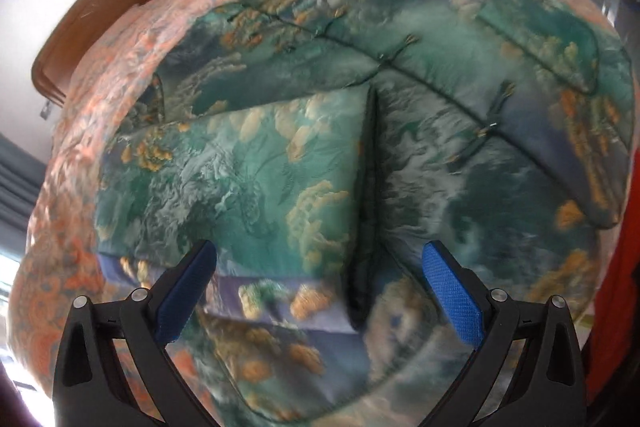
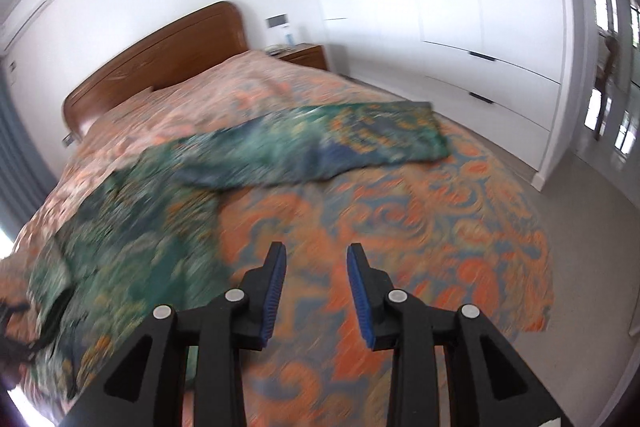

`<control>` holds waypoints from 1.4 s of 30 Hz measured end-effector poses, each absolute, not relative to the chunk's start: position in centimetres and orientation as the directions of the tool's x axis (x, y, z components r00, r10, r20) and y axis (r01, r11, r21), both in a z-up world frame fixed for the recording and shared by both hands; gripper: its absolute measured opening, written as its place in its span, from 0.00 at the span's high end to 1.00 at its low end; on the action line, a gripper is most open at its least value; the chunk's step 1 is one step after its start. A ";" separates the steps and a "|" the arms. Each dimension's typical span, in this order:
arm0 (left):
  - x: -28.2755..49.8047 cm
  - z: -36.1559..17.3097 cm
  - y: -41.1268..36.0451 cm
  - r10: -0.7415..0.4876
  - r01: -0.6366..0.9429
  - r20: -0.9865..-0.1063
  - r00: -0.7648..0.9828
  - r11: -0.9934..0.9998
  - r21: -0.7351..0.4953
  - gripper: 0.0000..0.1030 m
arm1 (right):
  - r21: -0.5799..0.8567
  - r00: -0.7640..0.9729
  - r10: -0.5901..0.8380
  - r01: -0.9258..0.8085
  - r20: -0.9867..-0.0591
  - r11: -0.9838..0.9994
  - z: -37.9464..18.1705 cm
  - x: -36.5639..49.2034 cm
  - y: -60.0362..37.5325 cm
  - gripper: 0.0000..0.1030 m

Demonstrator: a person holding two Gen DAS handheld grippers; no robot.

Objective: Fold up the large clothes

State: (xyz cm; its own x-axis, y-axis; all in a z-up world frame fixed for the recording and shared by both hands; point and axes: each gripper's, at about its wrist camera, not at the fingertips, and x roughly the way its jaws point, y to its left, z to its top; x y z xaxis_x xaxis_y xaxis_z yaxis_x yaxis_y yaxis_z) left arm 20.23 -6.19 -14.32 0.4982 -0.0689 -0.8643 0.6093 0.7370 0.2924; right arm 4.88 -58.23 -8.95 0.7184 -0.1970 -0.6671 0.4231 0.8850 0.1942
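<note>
Blue textured pads line both tools: the left hand-held gripper (image 1: pixel 319 261) hangs spread wide with nothing between its fingers, close above the green garment (image 1: pixel 304 163), probably poised to pick an edge for a fold. Beneath it a dark-trimmed edge (image 1: pixel 370 187) runs up the middle where one panel overlaps another, and small knotted fastenings (image 1: pixel 400 49) dot a diagonal seam farther on; the cloth looks like silky brocade patterned with gold clouds. The right hand-held gripper (image 2: pixel 316 259) hovers moderately open and empty over the bedspread (image 2: pixel 440 211), an orange swirl print, beside the garment. Beyond, one sleeve (image 2: pixel 320 147) lies stretched flat across the bed, seemingly spread out for folding. Farther back stands a curved wooden headboard (image 2: pixel 160 47) and white wardrobe doors (image 2: pixel 460 7).
</note>
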 end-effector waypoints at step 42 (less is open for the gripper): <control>19.4 -5.3 31.9 0.443 -0.534 -0.711 0.547 0.838 0.111 0.94 | 0.170 0.773 0.029 0.103 -0.634 0.980 -7.3 4.6 -41.8 0.65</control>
State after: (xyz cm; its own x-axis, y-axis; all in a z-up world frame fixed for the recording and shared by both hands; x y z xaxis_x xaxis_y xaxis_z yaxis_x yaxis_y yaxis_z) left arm 19.43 31.86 -5.34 0.5470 0.4426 -0.7106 -0.5338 0.8382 0.1111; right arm 4.58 -41.76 -7.28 0.7727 0.0295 -0.6341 0.1025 0.9800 0.1705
